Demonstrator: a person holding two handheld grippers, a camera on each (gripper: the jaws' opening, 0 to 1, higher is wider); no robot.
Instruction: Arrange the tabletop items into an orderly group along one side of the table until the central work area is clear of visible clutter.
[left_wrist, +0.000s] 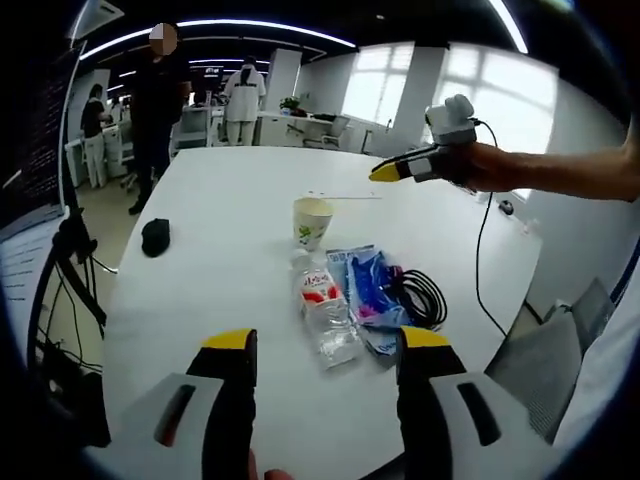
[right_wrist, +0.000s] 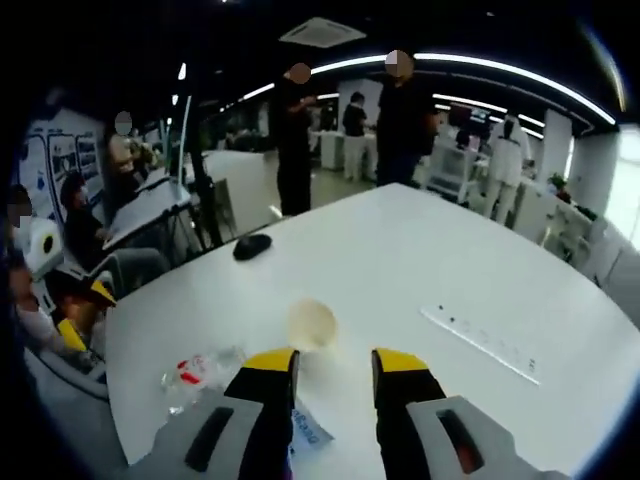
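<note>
A: Left gripper (left_wrist: 325, 350)?
B: Jaws wide apart, nothing between them. It hangs over the near edge of the white table (left_wrist: 220, 215), looking along it.

A: Right gripper (right_wrist: 335, 362)?
B: Parted a moderate way, holding nothing. In the left gripper view it comes in from the right, up off the table, a hand (left_wrist: 500, 165) around it, yellow tips pointing left.

A: Where's the clutter?
B: Bunched near the middle. Paper cup (left_wrist: 312, 220) upright. Just in front of it a clear plastic bottle (left_wrist: 325, 305) lies on its side, red-and-white label. Beside the bottle, touching it, a blue packet (left_wrist: 368, 290) with pink on it. Black cable (left_wrist: 420, 295) coiled against the packet's far side.

A: From the right gripper view?
B: Cup (right_wrist: 312, 322) sits just beyond the jaw tips, seen from above. Bottle (right_wrist: 195, 375) lies left of the left jaw. A blue packet corner (right_wrist: 308, 430) shows between the jaws.

A: Anything apart from the bunch?
B: Black mouse (left_wrist: 155, 236) well off toward the table's left edge. A clear ruler (right_wrist: 480, 343) lies flat, right of the cup.

A: Background?
B: Office; several people (right_wrist: 295, 140) standing beyond the table
</note>
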